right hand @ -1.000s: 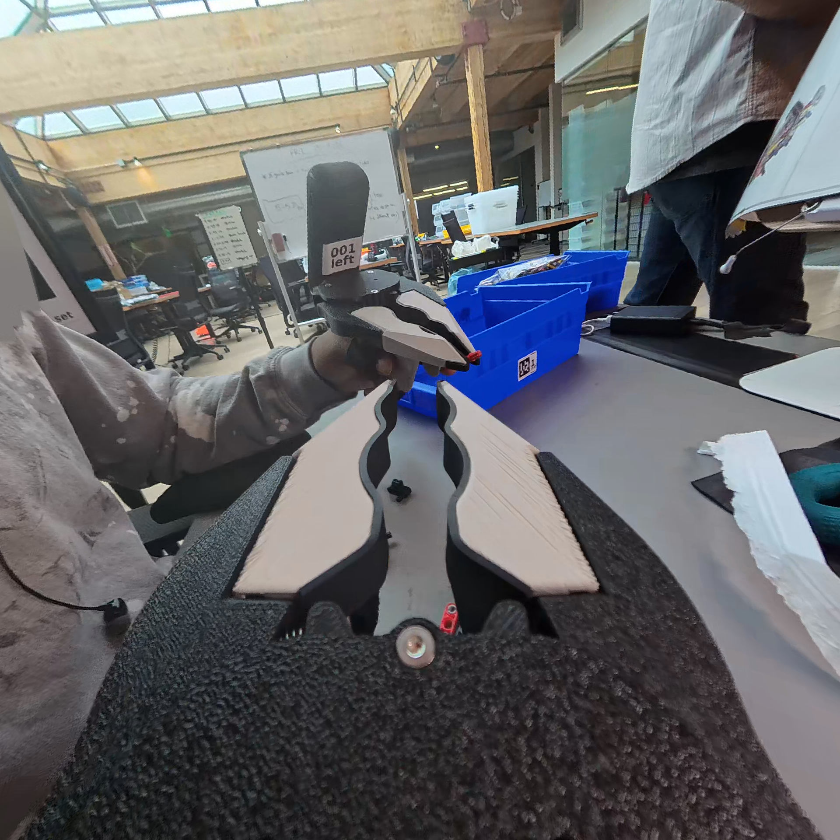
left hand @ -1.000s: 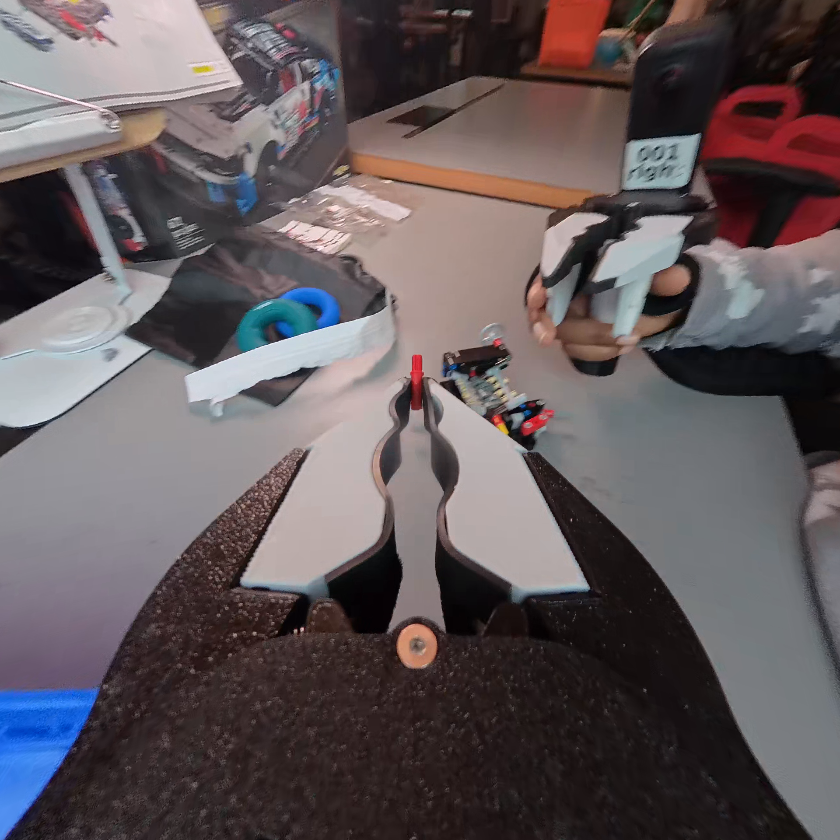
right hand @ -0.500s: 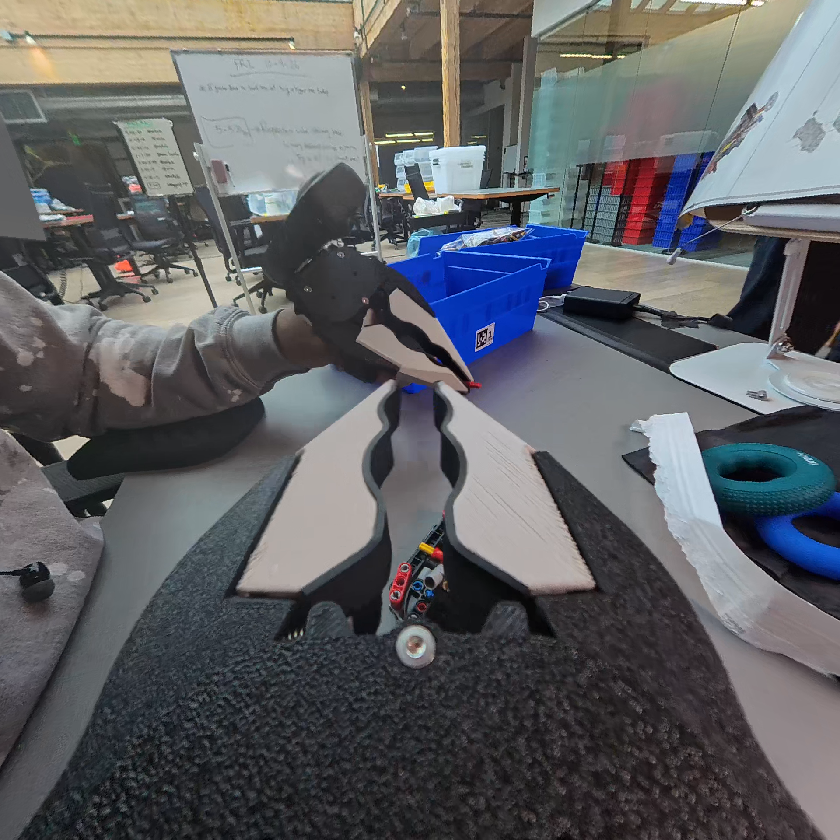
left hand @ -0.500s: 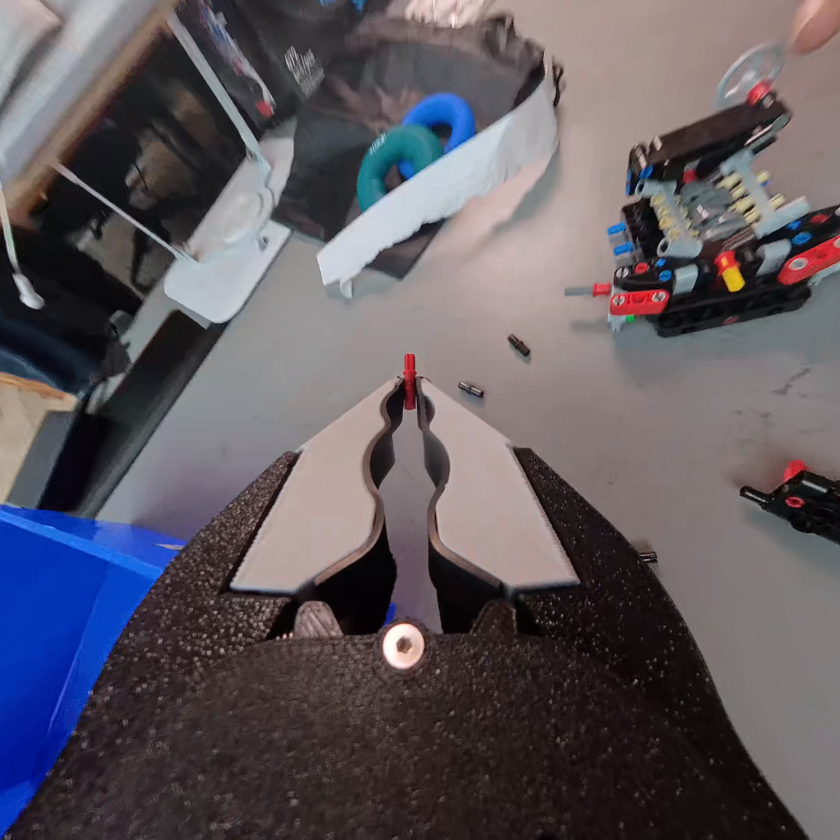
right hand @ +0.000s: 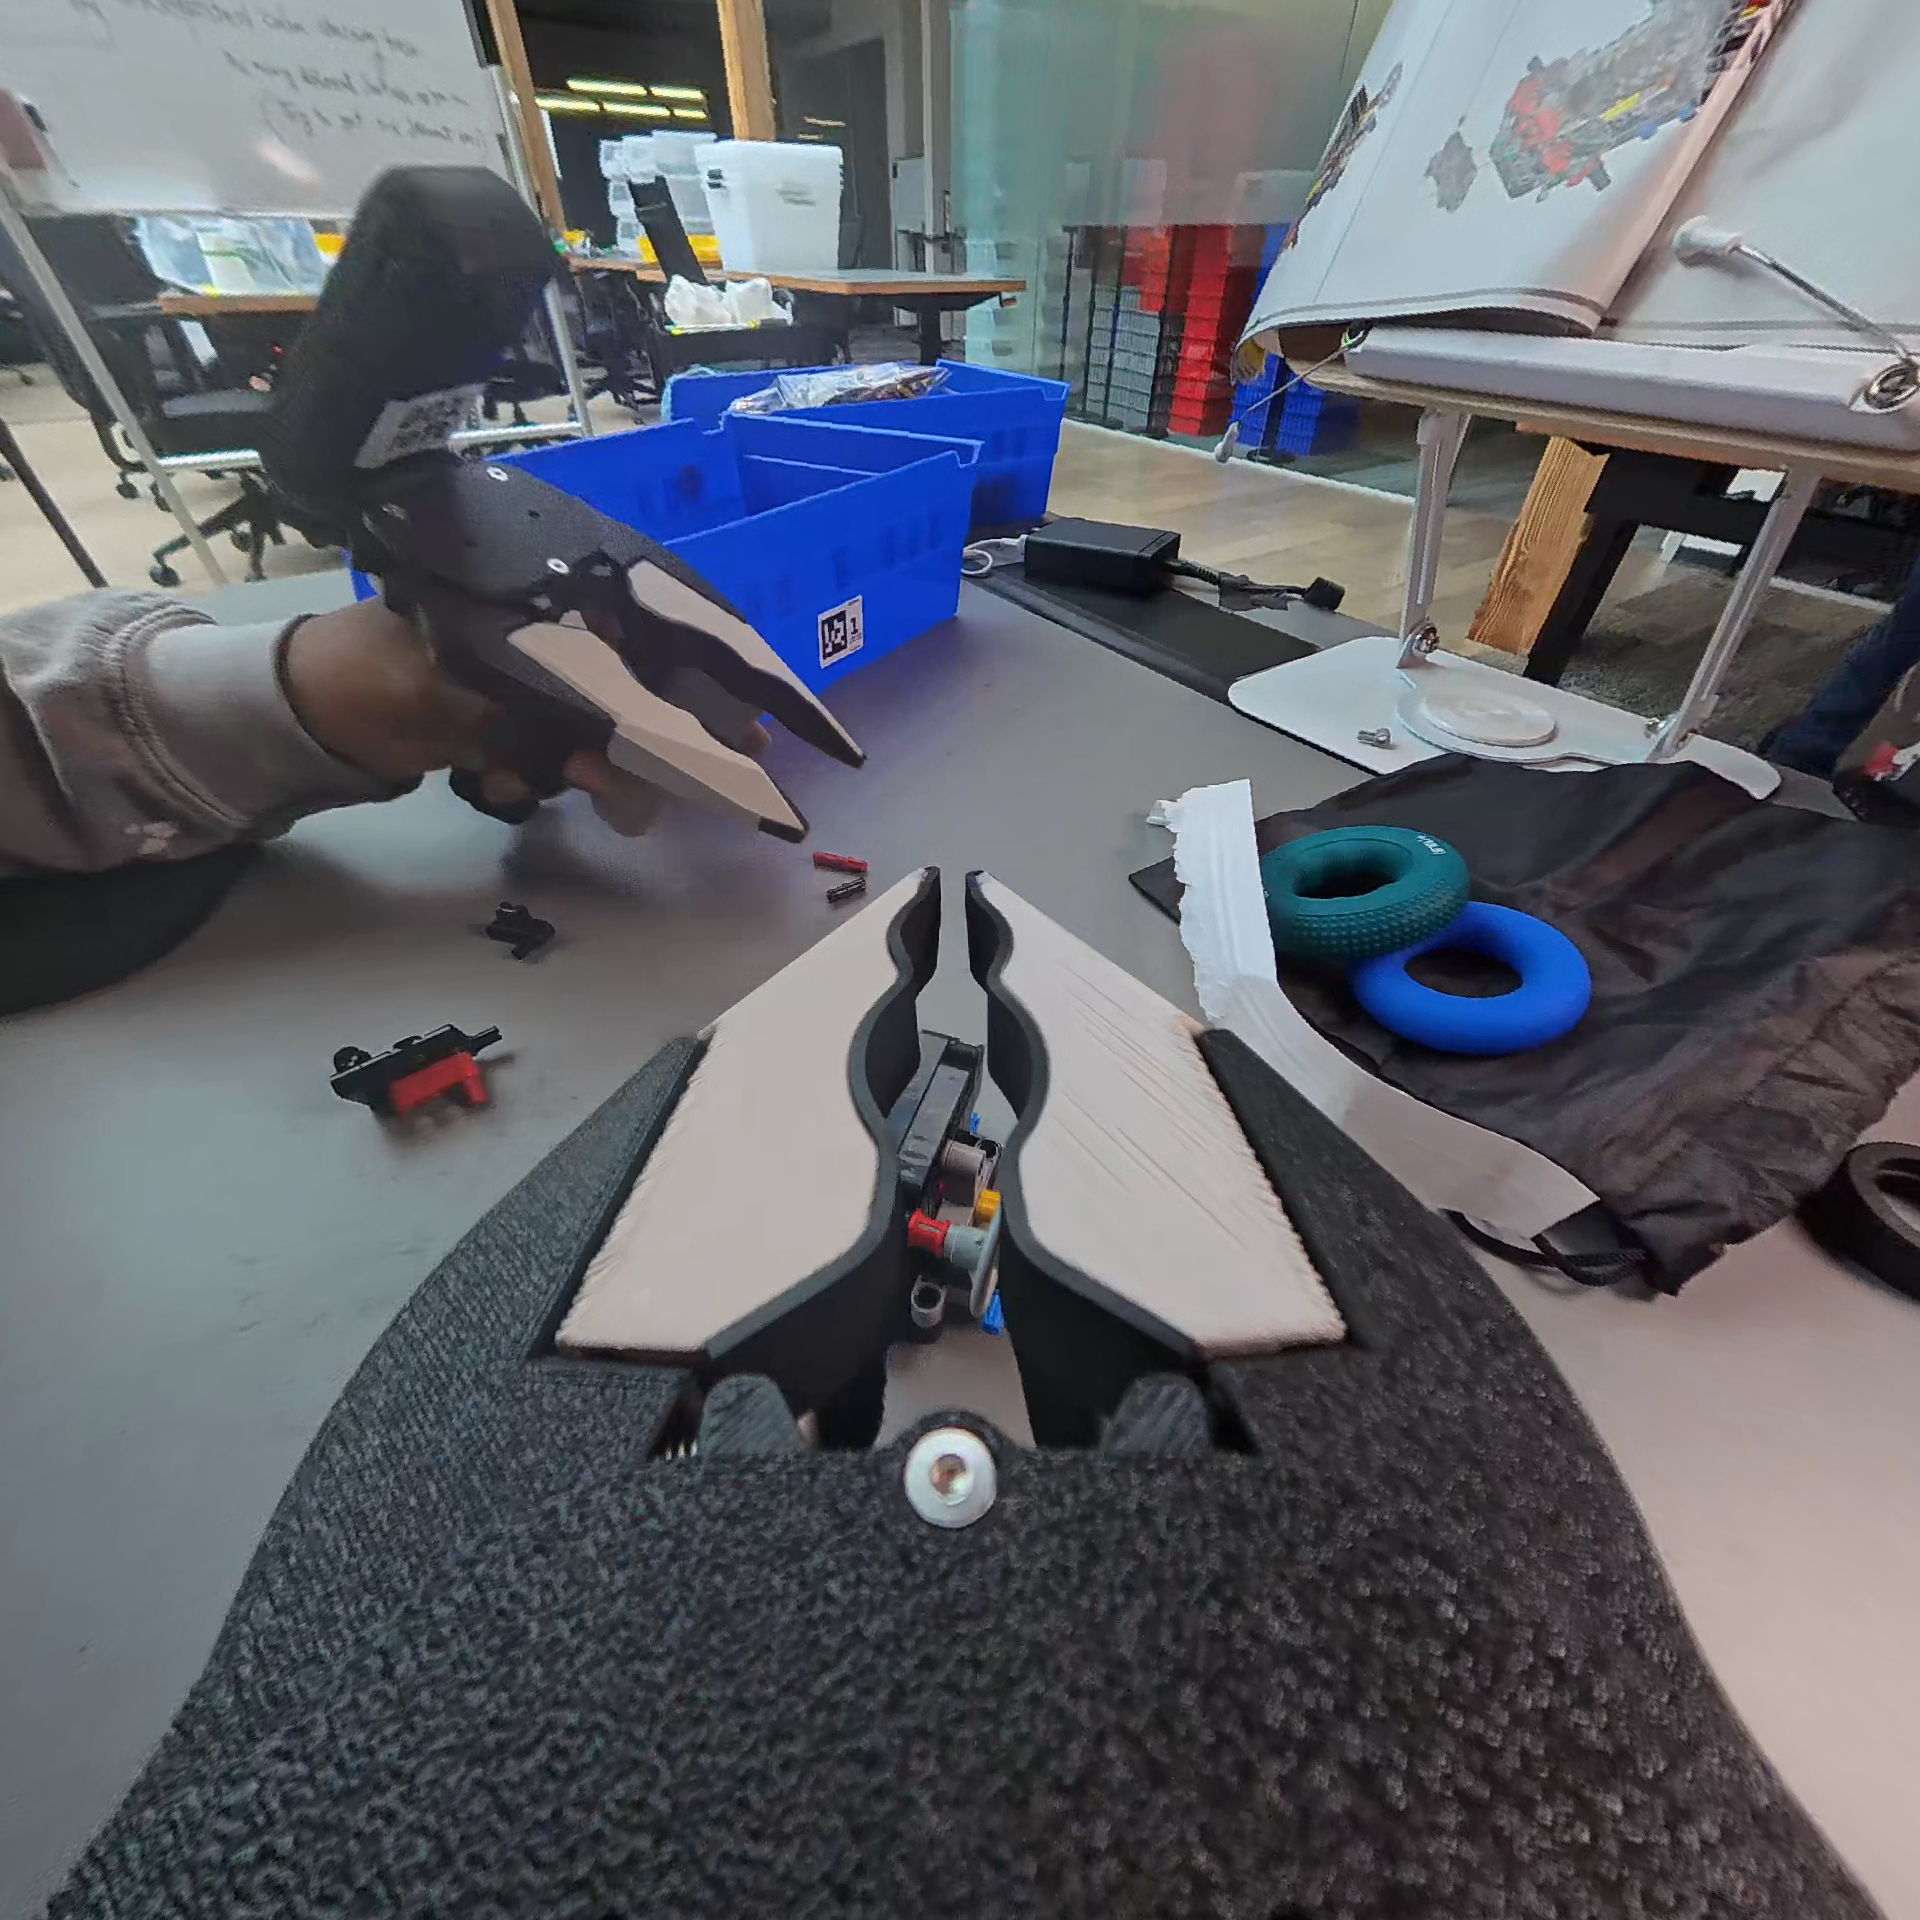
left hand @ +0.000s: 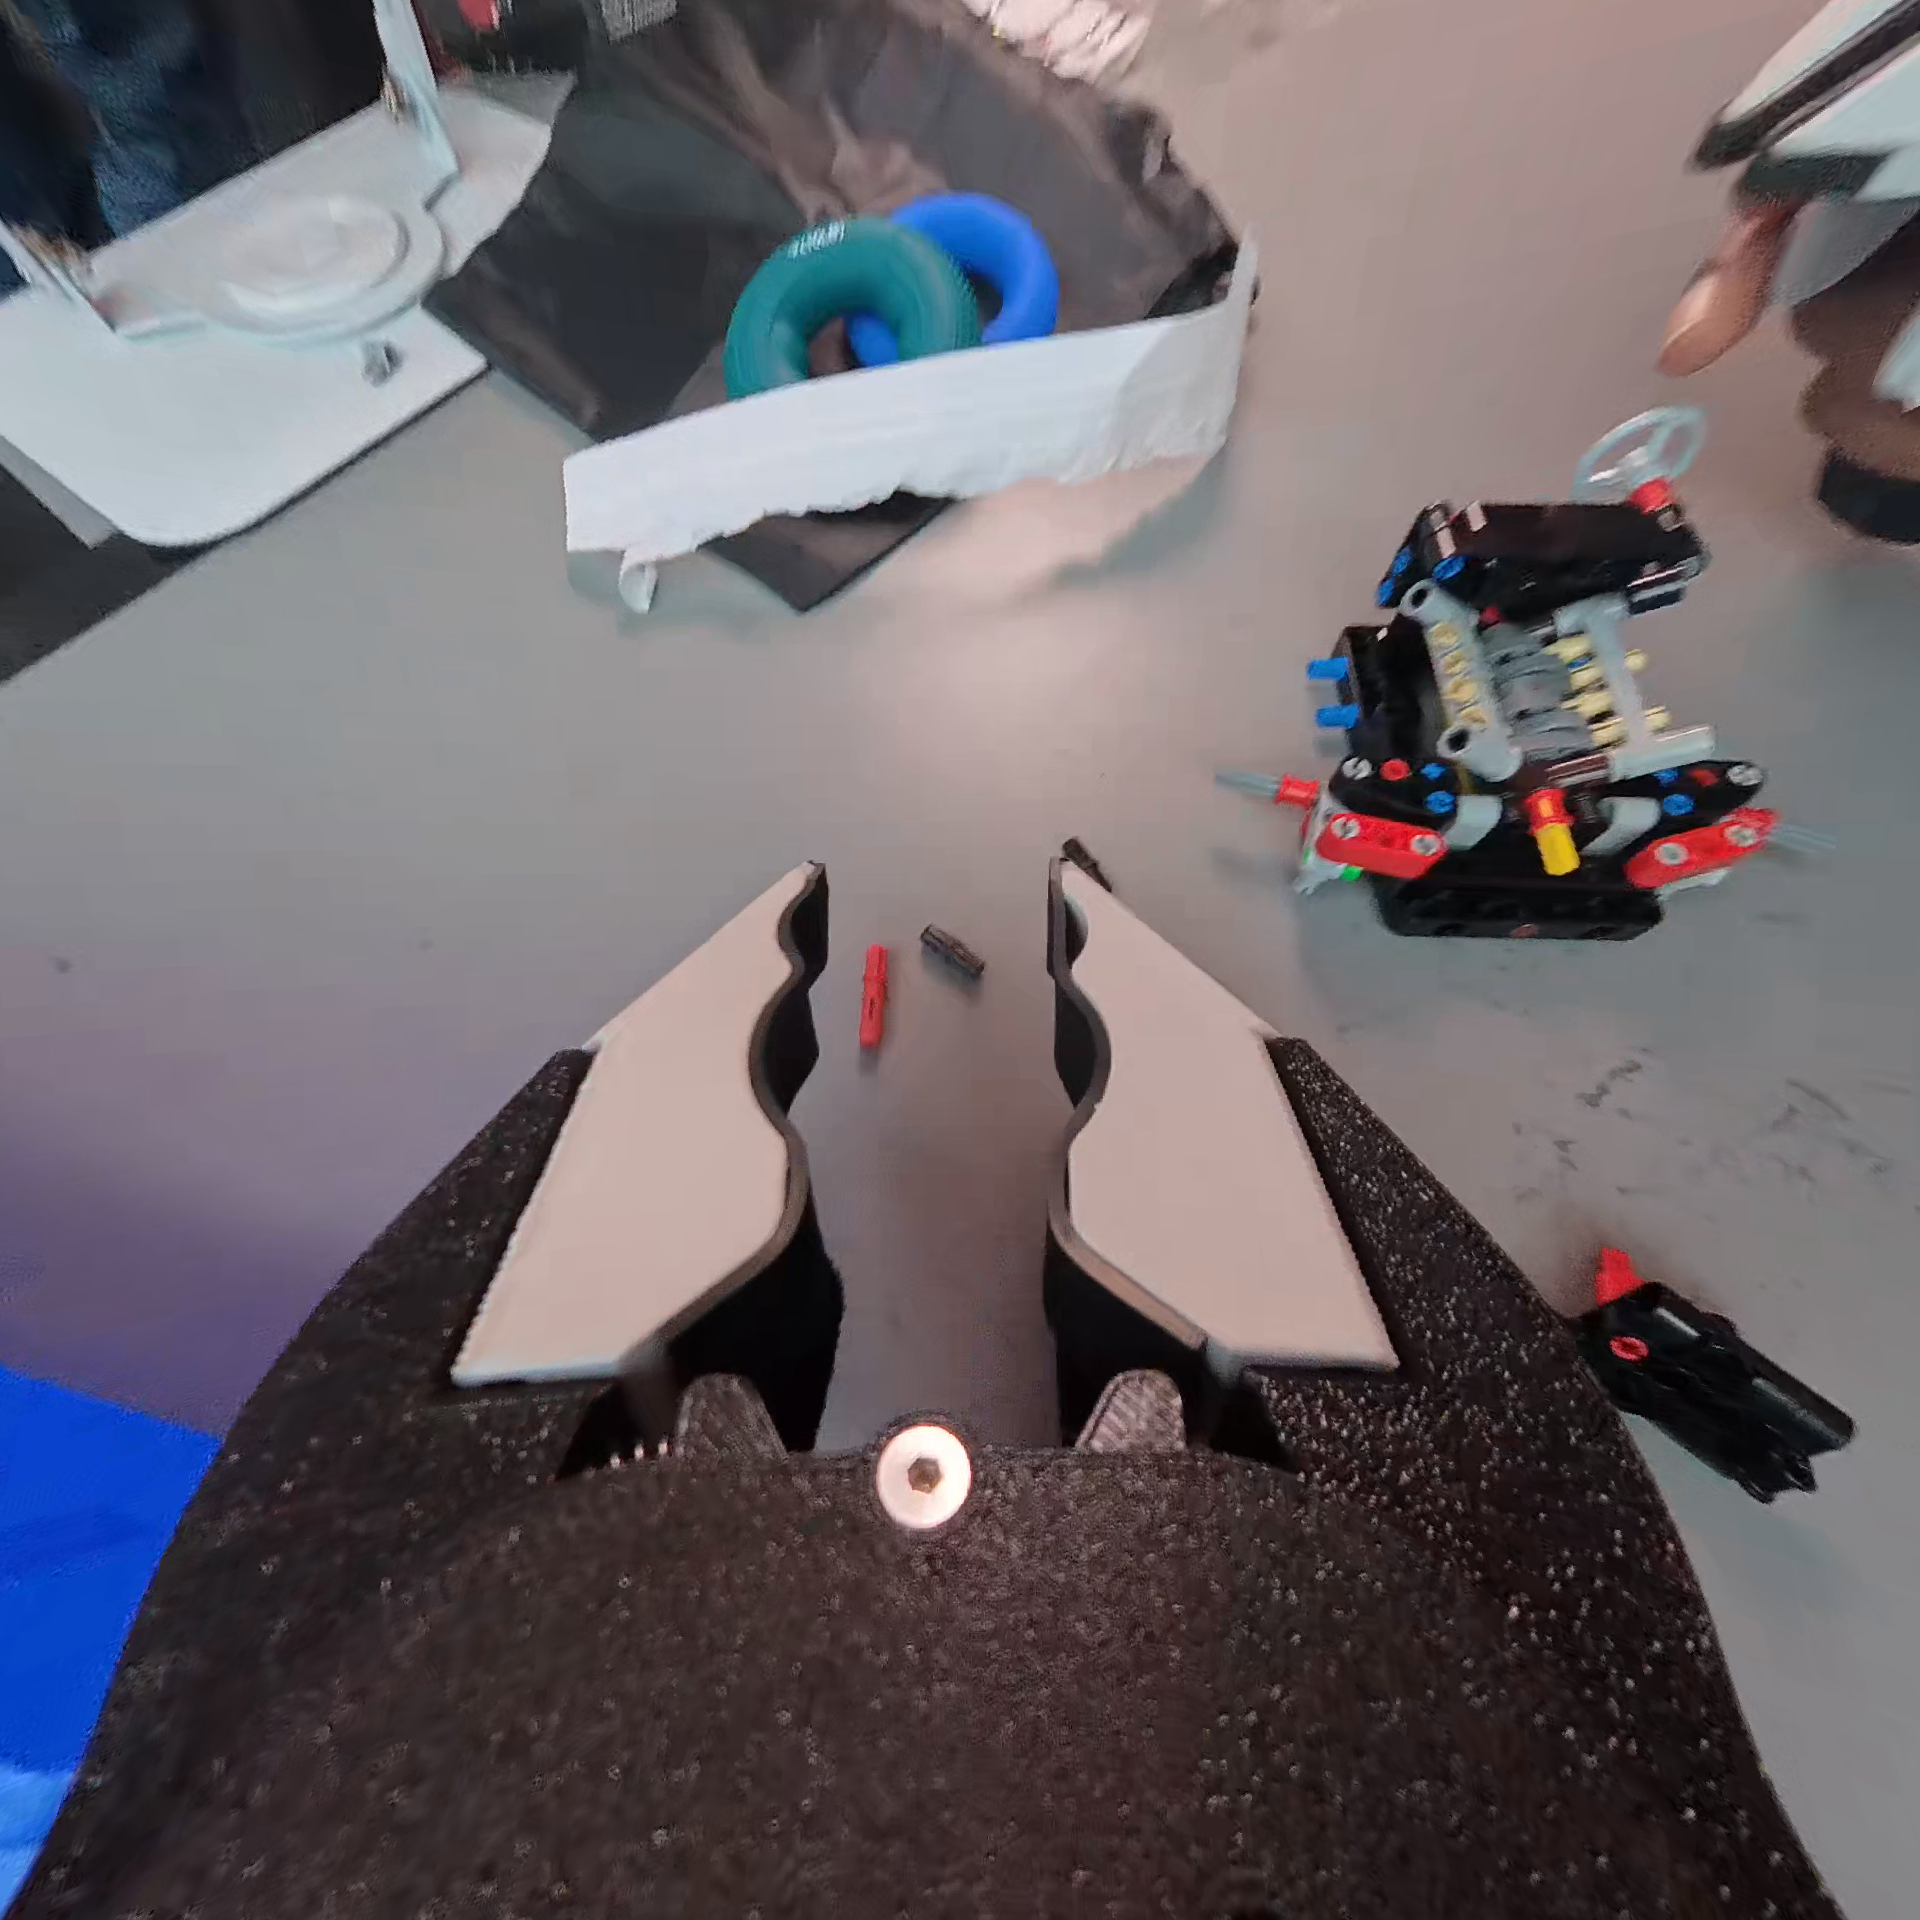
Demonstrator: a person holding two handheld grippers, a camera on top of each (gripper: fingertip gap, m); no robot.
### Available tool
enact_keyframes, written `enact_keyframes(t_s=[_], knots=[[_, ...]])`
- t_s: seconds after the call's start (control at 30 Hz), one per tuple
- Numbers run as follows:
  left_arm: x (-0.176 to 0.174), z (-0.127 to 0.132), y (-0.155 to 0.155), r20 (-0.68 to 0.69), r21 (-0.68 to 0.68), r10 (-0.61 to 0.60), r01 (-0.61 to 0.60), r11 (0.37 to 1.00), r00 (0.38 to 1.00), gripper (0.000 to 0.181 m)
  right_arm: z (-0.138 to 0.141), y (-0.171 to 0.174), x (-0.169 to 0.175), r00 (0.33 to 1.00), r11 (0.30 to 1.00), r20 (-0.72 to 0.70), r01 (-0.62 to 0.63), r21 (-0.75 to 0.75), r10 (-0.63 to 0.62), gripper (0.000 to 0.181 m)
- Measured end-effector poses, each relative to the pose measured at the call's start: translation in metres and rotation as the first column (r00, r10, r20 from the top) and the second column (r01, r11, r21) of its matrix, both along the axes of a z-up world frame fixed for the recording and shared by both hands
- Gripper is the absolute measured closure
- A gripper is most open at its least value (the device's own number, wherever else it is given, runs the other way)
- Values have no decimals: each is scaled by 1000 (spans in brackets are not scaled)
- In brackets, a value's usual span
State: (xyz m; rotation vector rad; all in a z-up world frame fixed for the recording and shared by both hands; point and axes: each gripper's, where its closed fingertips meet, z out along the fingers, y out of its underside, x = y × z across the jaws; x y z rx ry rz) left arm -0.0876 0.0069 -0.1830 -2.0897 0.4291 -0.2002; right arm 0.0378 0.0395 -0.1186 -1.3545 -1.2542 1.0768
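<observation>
My left gripper (left hand: 937,873) is open and empty, low over the grey table (left hand: 416,831). A small red pin (left hand: 875,995) lies on the table between its fingers, with a black pin (left hand: 951,951) just beside it. A partly built brick model (left hand: 1517,727) sits to the right. My right gripper (right hand: 951,879) is shut and empty, hovering over that model (right hand: 940,1174), which shows through the gap between its fingers. In the right wrist view the left gripper (right hand: 821,795) points down at the red pin (right hand: 840,860).
A small black and red assembly (left hand: 1704,1371) lies at the right, and it also shows in the right wrist view (right hand: 416,1070). A teal ring (right hand: 1361,904) and a blue ring (right hand: 1470,992) lie on a black bag (right hand: 1714,935) behind a white paper strip (left hand: 904,447). Blue bins (right hand: 831,520) and a white booklet stand (right hand: 1455,717) stand behind. The left gripper's tips are roughly 15 centimeters from the right gripper's.
My left gripper tilted down to the table, opened, and let go of the red pin, which now lies between its fingers. My right gripper moved over the brick model.
</observation>
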Motion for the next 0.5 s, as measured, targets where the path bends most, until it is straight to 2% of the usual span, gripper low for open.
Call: enact_keyframes(t_s=[0.1, 0.17, 0.23, 0.33, 0.5], knots=[[11, 30, -13, 24, 85, -100, 97, 992, 995, 135, 0, -1, 0, 1000, 1000, -5, -4, -6, 4, 176], [21, 37, -36, 55, -1, -232, 233, 973, 971, 134, 2, -5, 0, 1000, 1000, -14, -20, -3, 20, 175], [21, 35, -66, 79, -126, -316, 324, 938, 946, 134, 4, -8, -1, 999, 999, -15, -32, 13, 32, 175], [16, 18, -108, 42, -246, -400, 398, 884, 915, 143, 6, -18, -2, 997, 997, -20, -75, 32, 76, 175], [12, -34, -126, -59, -386, -379, 329, 862, 924, 147, -1, -33, -8, 991, 989, 12, -133, 69, 132, 176]])
